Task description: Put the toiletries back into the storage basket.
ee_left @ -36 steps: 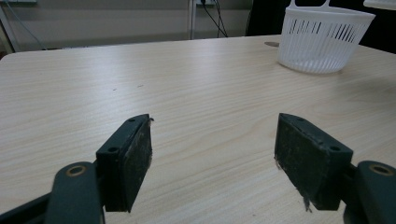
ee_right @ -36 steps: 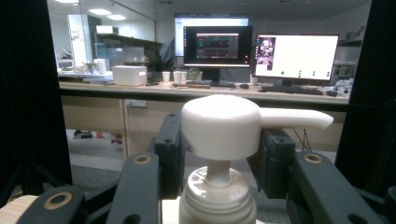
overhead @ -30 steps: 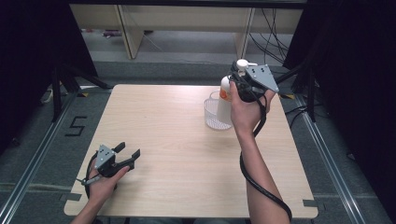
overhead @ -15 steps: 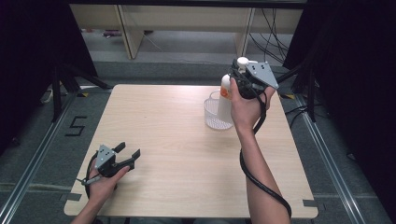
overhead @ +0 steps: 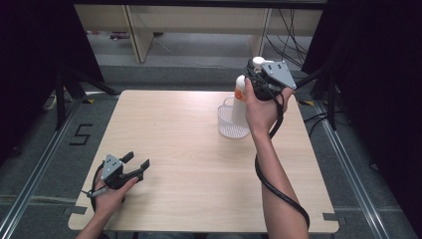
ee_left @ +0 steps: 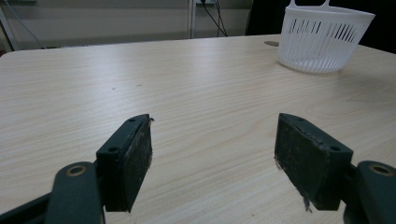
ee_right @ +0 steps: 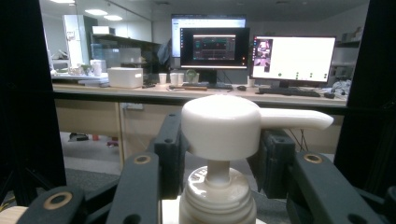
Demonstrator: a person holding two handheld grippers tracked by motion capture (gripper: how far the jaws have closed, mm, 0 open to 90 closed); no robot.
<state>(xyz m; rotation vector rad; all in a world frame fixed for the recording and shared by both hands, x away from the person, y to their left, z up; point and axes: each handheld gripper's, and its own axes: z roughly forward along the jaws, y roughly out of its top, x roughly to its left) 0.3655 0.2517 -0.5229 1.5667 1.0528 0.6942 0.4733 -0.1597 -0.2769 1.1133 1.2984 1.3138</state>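
Right gripper (overhead: 251, 82) clamps a rigid, likely slippery pump bottle (overhead: 240, 102) below its head, above the basket (overhead: 230, 124); left gripper (overhead: 137, 165) jaws wide

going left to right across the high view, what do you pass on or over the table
left gripper resting open near the front left corner → white slatted basket → white pump bottle held above the basket's right side → right gripper clamped on it

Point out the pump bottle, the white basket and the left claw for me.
pump bottle (ee_right: 219, 125), right gripper view, pump head
white basket (ee_left: 322, 44), left gripper view, slotted wall
left claw (overhead: 138, 162), high view, gap between its tips
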